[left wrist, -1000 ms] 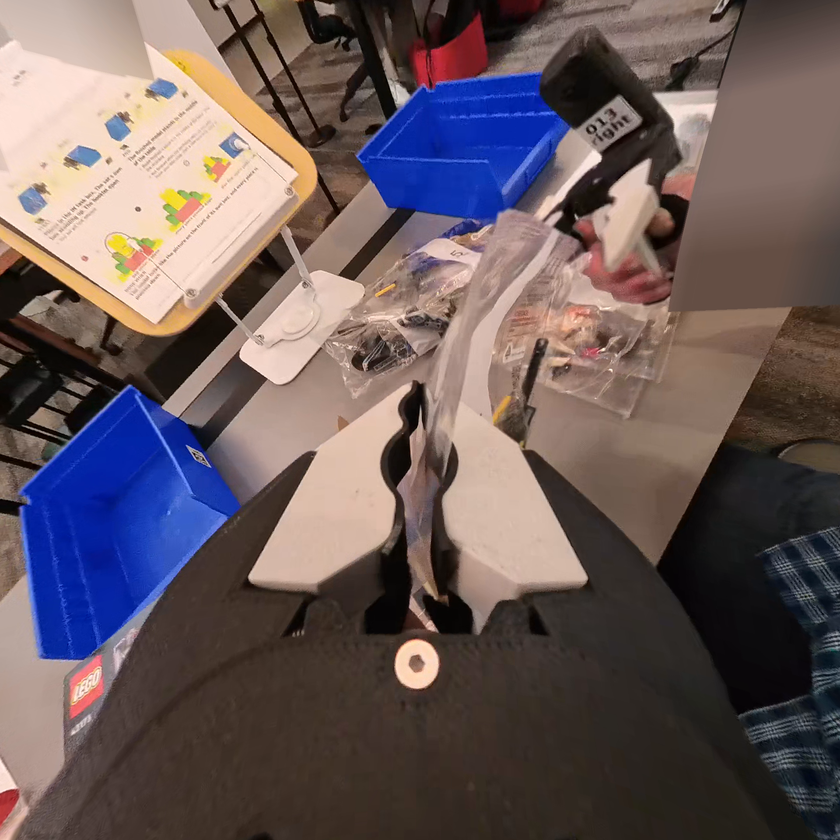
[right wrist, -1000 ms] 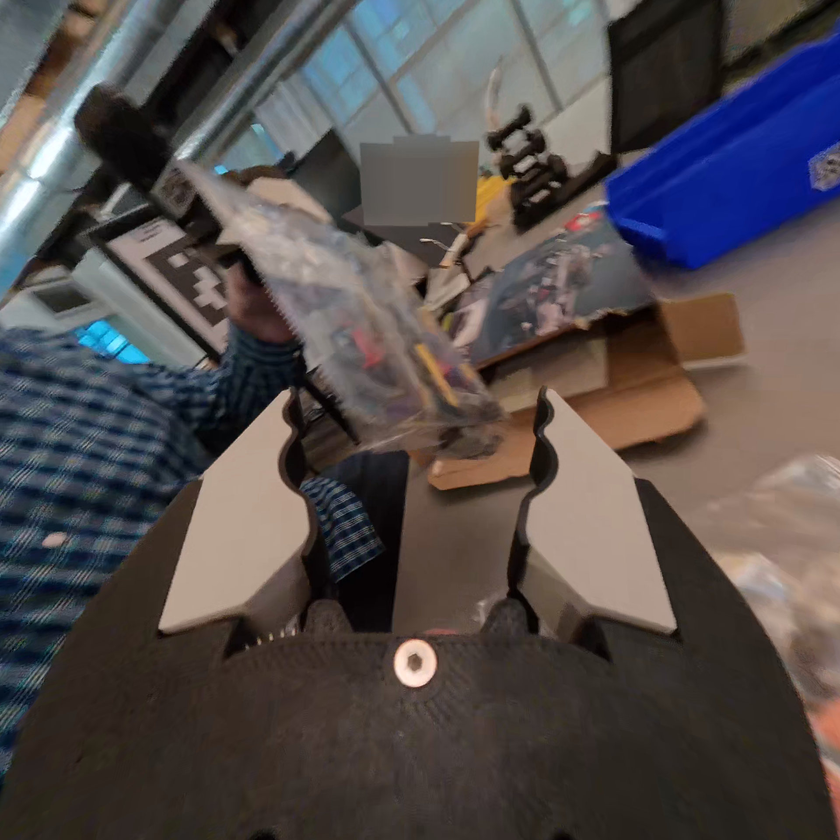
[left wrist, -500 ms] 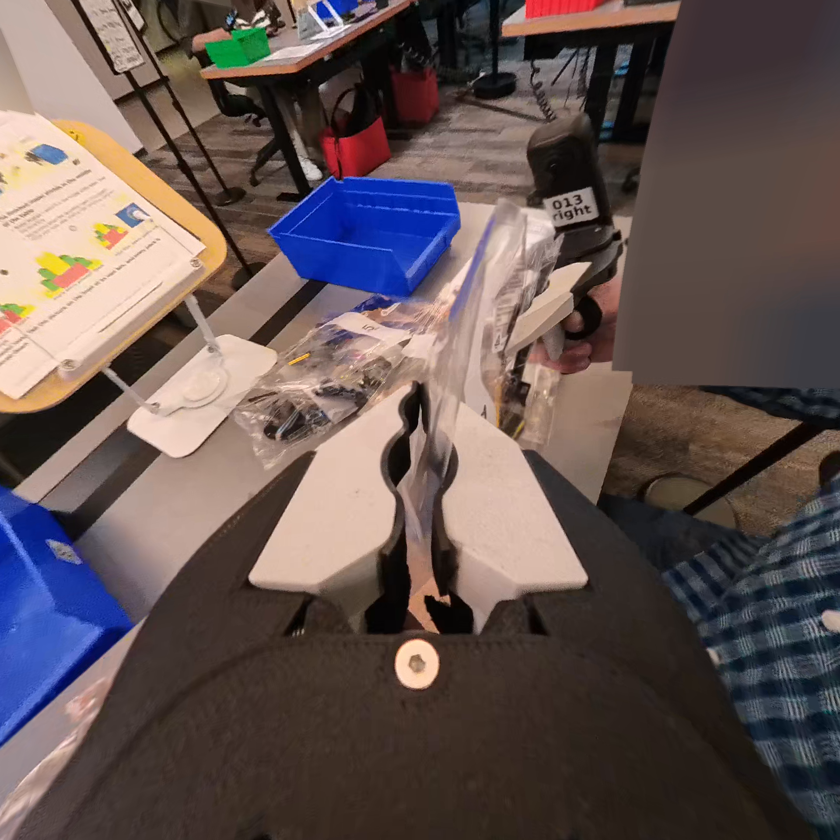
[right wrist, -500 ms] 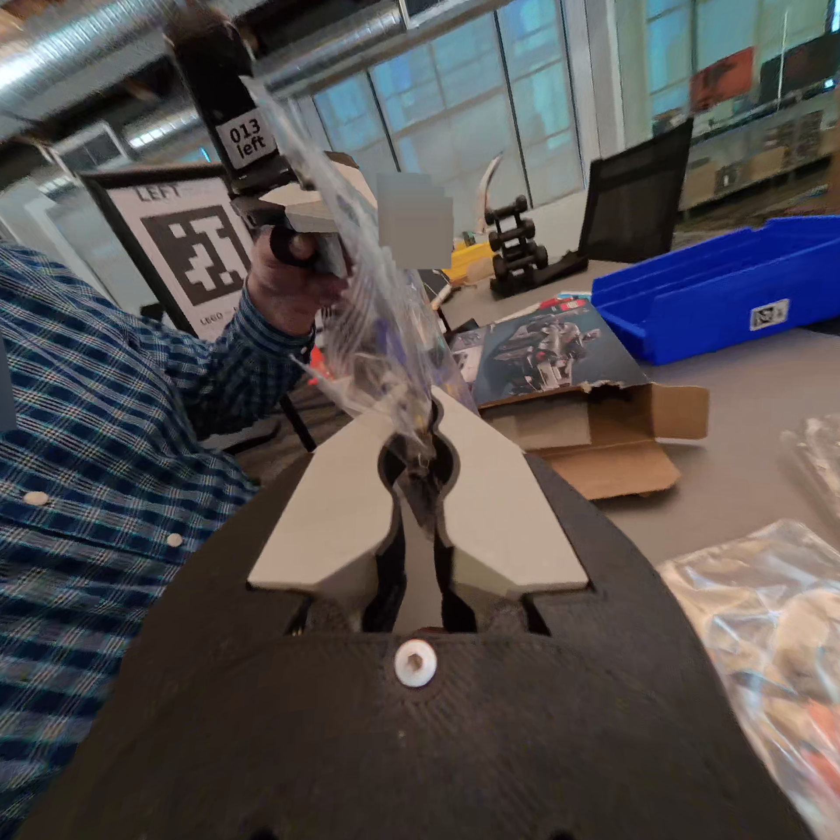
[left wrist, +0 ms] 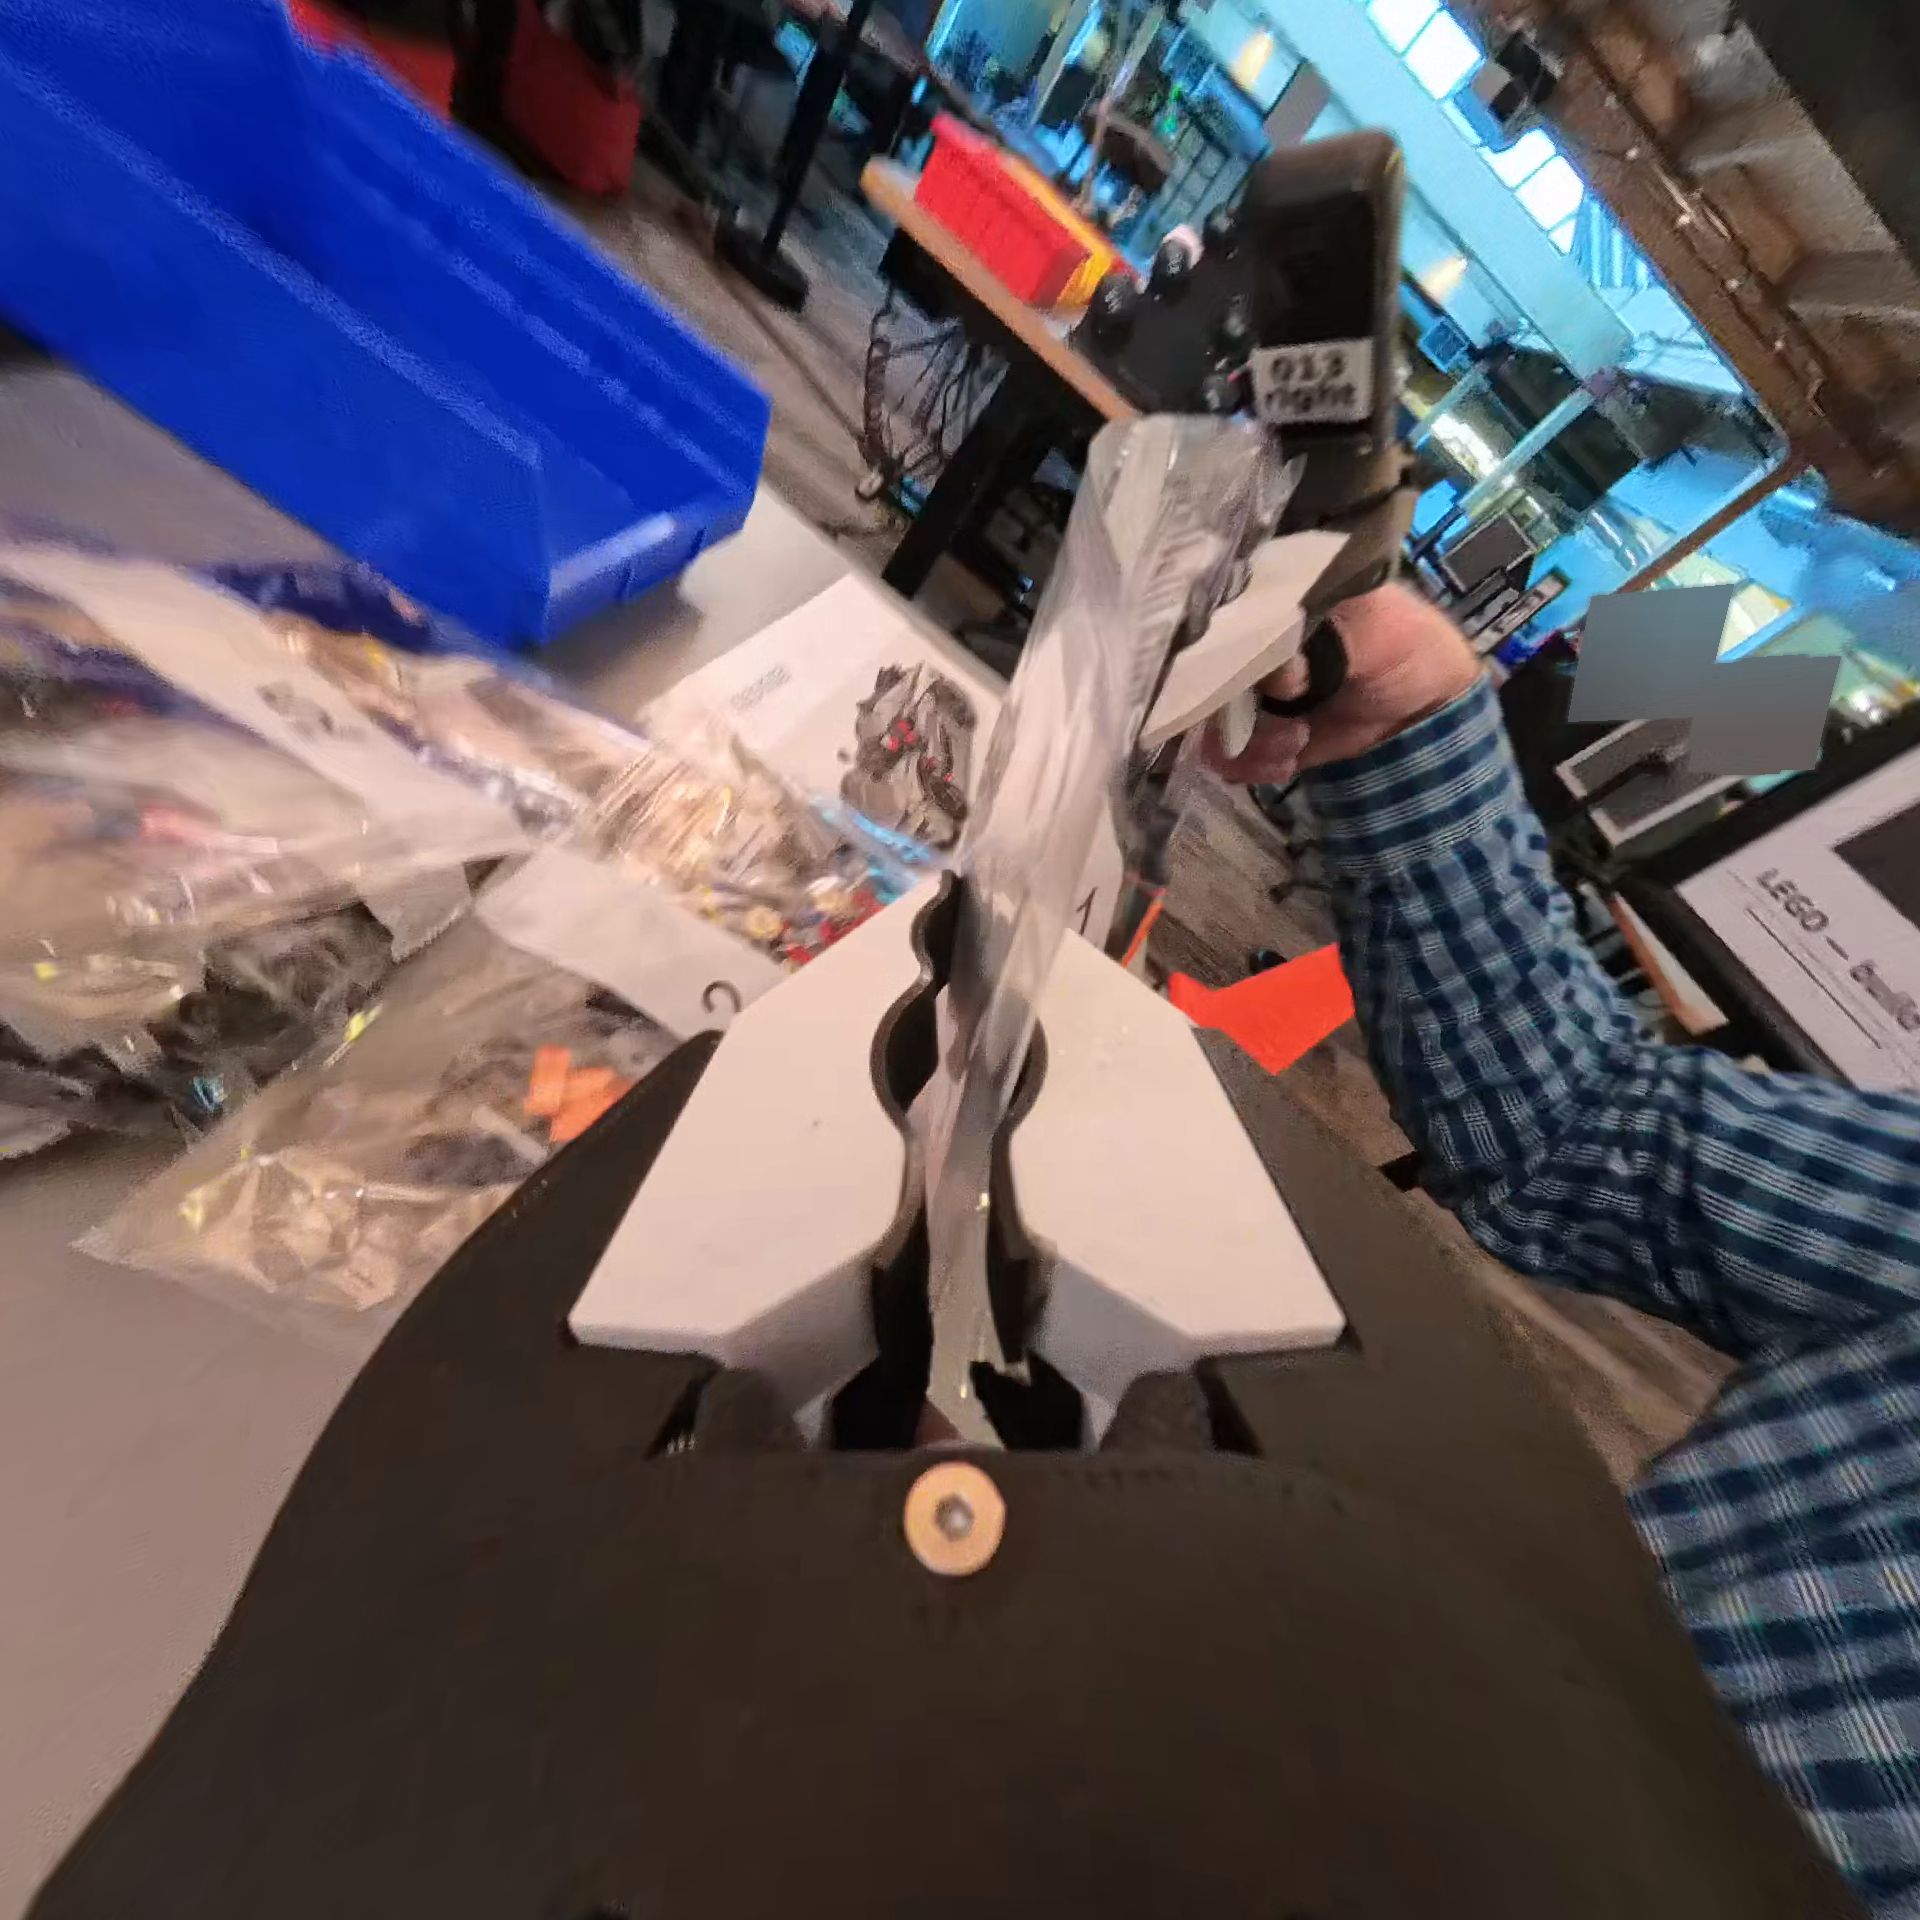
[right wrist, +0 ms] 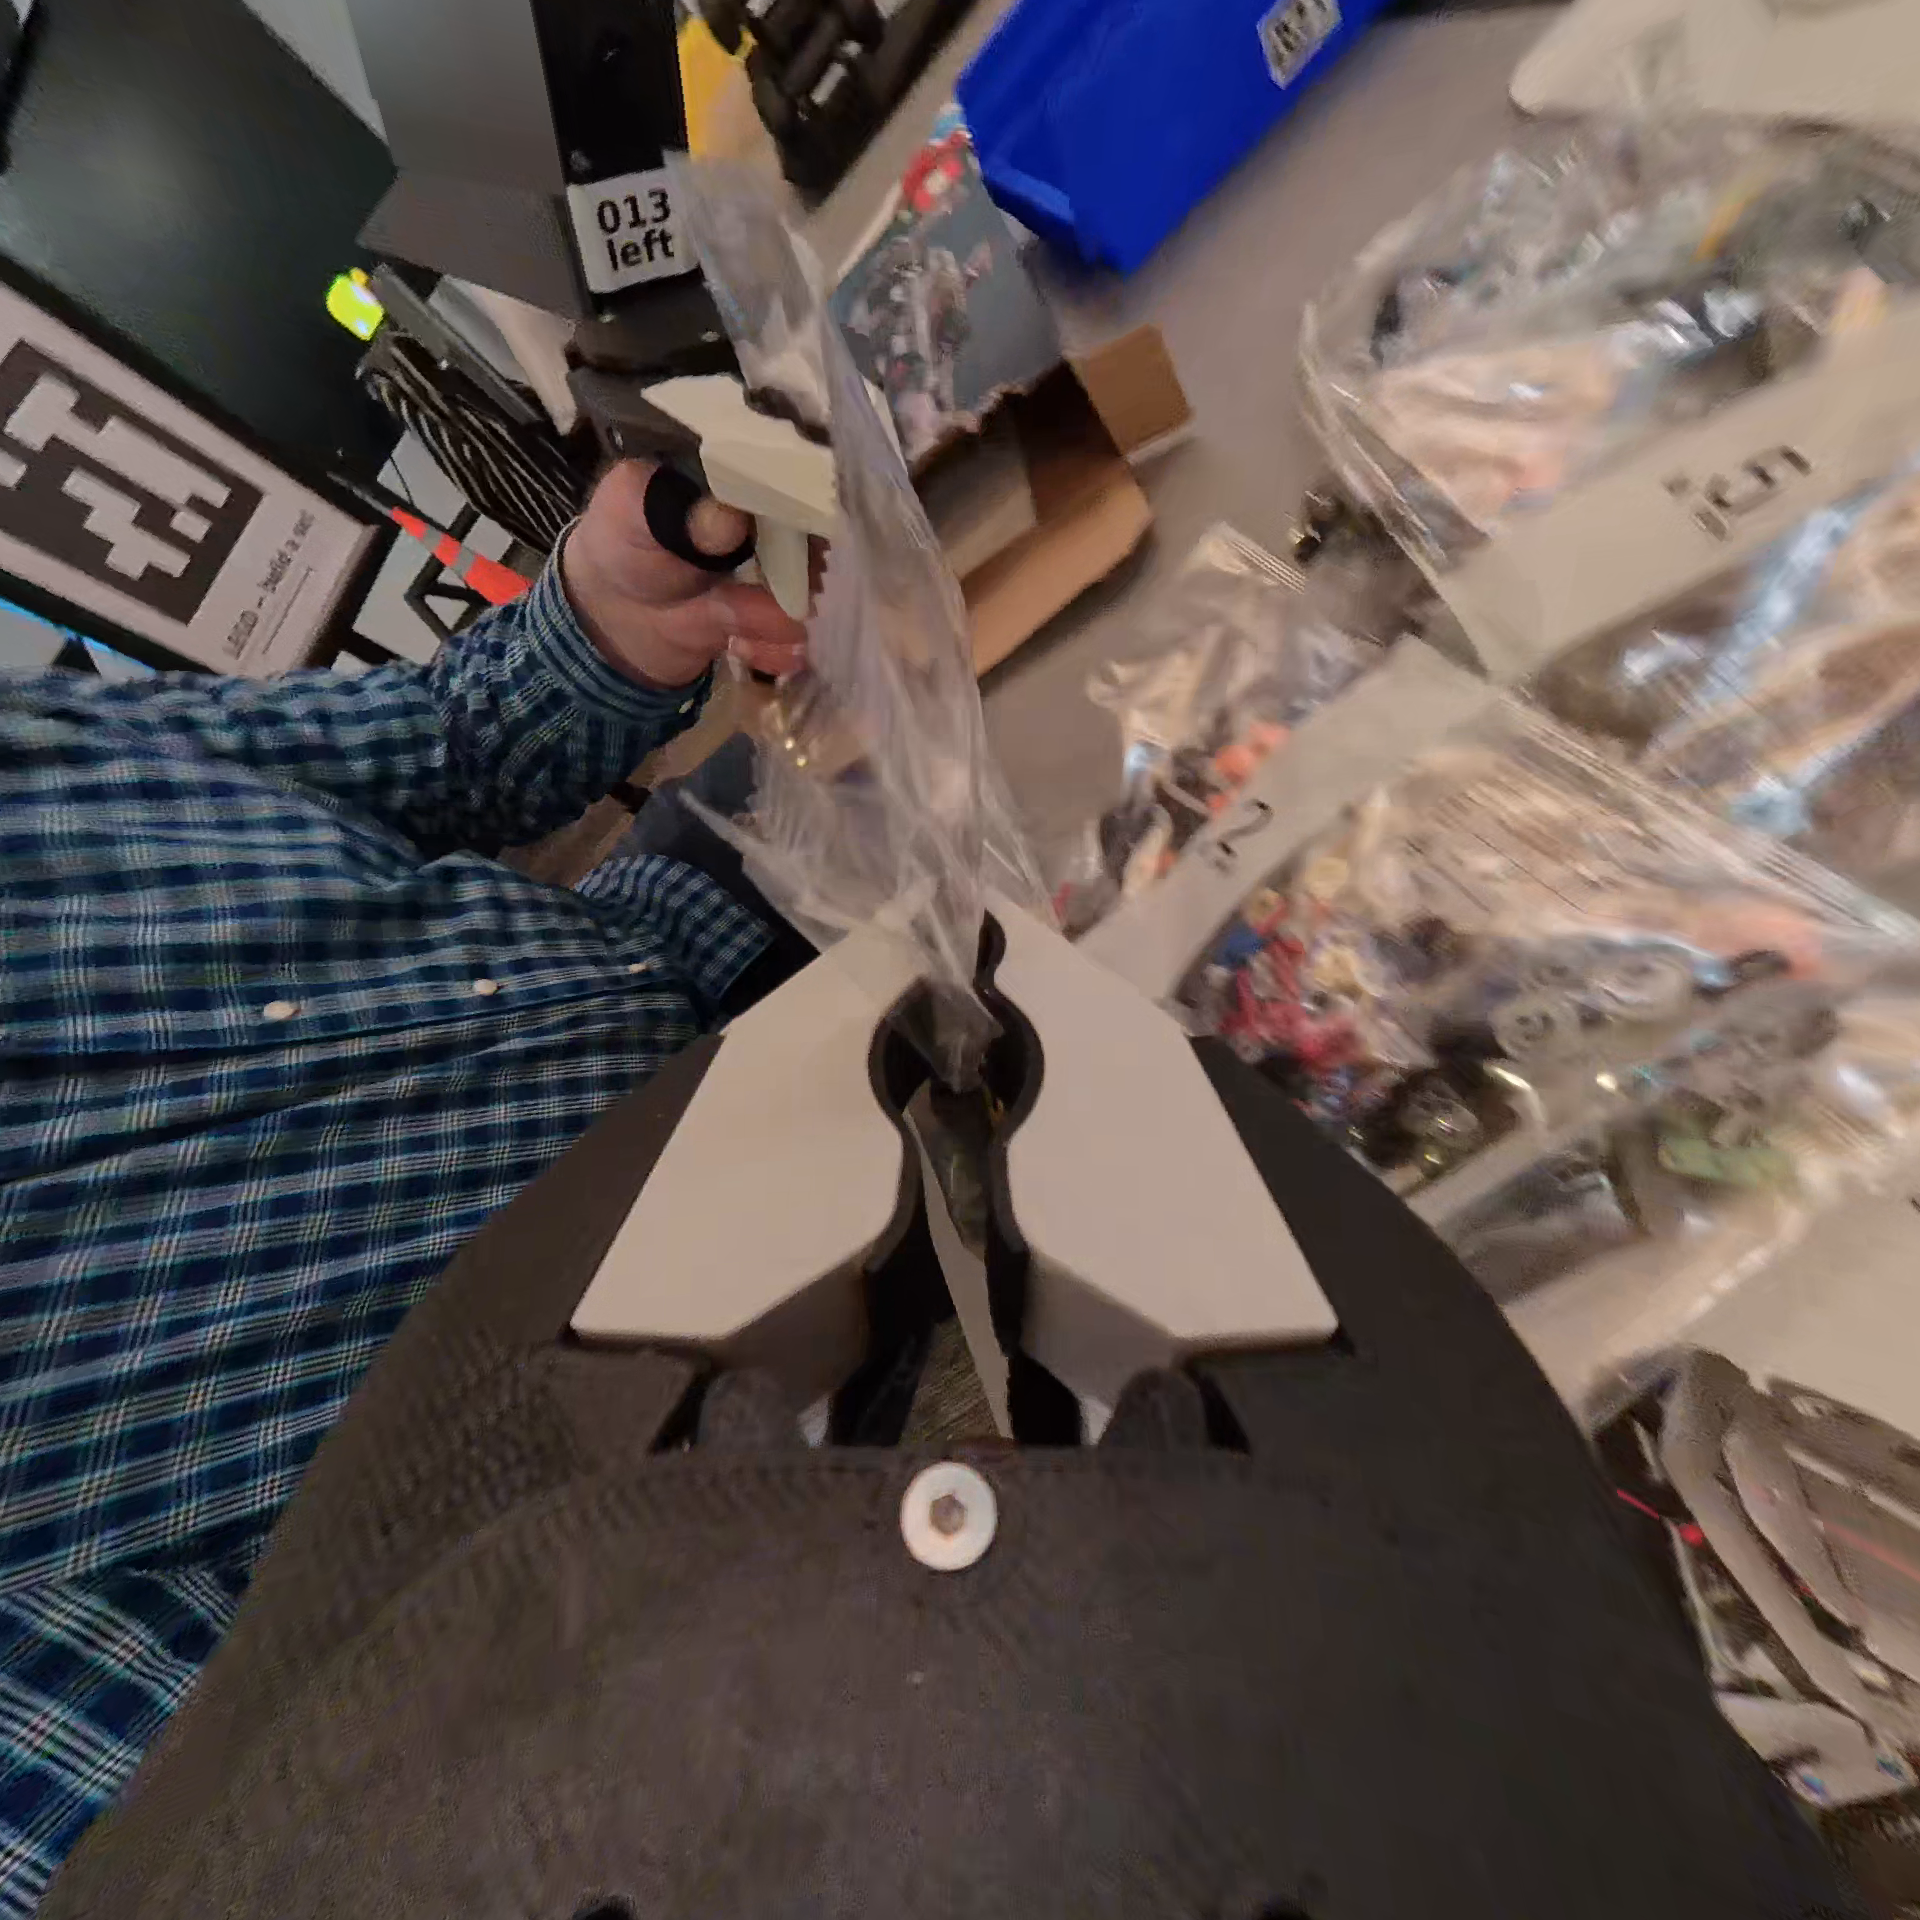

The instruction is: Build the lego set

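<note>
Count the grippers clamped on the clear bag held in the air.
2: the left gripper pinches one end of the clear bag, the right gripper the opposite end.

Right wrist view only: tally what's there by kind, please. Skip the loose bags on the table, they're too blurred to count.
grippers: 2 (right gripper, left gripper)
clear bag, gripped by both: 1
blue bin: 1
cardboard box: 1
Total: 5
</note>
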The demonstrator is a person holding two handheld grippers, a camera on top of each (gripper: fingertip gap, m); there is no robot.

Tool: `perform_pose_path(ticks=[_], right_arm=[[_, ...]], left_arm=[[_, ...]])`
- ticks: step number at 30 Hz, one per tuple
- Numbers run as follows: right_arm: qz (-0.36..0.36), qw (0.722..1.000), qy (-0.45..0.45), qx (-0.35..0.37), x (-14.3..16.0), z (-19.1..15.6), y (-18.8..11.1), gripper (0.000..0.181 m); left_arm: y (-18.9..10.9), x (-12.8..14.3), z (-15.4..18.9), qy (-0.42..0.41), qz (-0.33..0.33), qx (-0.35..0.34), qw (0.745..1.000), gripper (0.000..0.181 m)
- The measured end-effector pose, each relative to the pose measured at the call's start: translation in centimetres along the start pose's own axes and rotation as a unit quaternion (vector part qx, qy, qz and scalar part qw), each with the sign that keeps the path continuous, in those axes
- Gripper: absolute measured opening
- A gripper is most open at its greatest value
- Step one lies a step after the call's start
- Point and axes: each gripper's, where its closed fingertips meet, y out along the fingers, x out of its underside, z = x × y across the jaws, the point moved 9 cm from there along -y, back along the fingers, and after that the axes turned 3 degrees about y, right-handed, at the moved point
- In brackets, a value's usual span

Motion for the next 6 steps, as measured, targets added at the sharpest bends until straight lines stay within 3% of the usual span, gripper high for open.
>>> perform_pose_path(ticks=[1, 6], right_arm=[[-0.013, 1.0, 0.023, 0.002, 0.1, 1.6, 0.1, 0.0], [-0.052, 0.995, 0.083, 0.026, -0.1, 7.9, 1.8, 0.001]], left_arm=[[1.0, 0.8, -1.3, -0.025, -0.01, -0.004, 1.0, 0.0], [3.2, 3.3, -5.6, -0.08, -0.016, -0.058, 0.995, 0.0]])
